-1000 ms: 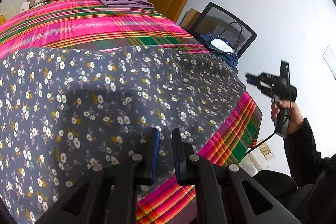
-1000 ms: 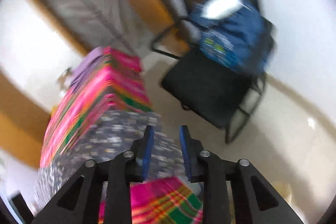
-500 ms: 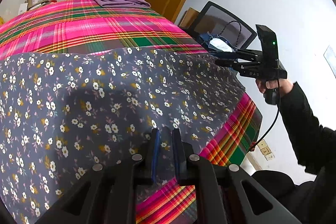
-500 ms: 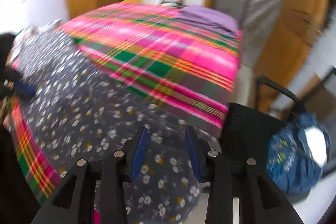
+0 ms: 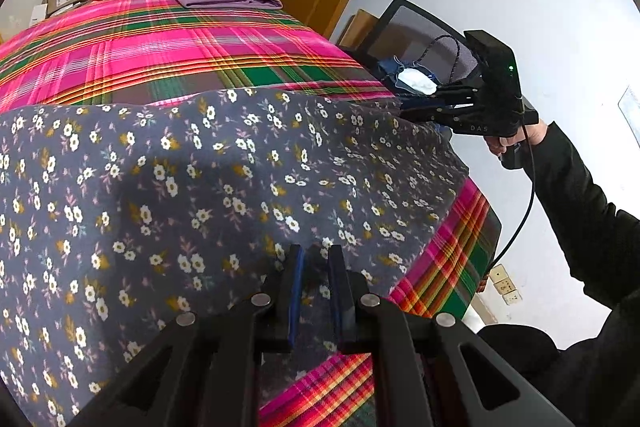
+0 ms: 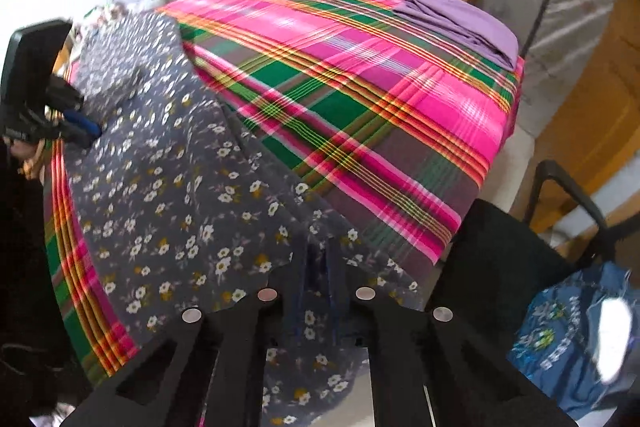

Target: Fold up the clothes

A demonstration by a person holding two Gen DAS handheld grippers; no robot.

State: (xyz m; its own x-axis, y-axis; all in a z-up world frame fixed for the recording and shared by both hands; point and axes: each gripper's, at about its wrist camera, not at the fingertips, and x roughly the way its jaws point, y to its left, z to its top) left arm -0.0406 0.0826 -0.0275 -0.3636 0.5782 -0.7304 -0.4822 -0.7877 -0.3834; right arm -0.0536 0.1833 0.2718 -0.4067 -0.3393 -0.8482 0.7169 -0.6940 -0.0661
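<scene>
Both grippers are pinching the near edge of the dark grey floral cotton garment (image 5: pixel 224 195), left gripper (image 5: pixel 316 291) clamped, right gripper (image 6: pixel 318 287) just closing its jaws onto the far corner, fabric spanning between them.

Bright, even daylight throughout. Soft shadow on the floral garment (image 5: pixel 224 195) at centre-left of the left wrist view. Sharp there; slightly smeared at left and lower right of the right wrist view. Strong fisheye bending, black vignette in all corners.
</scene>
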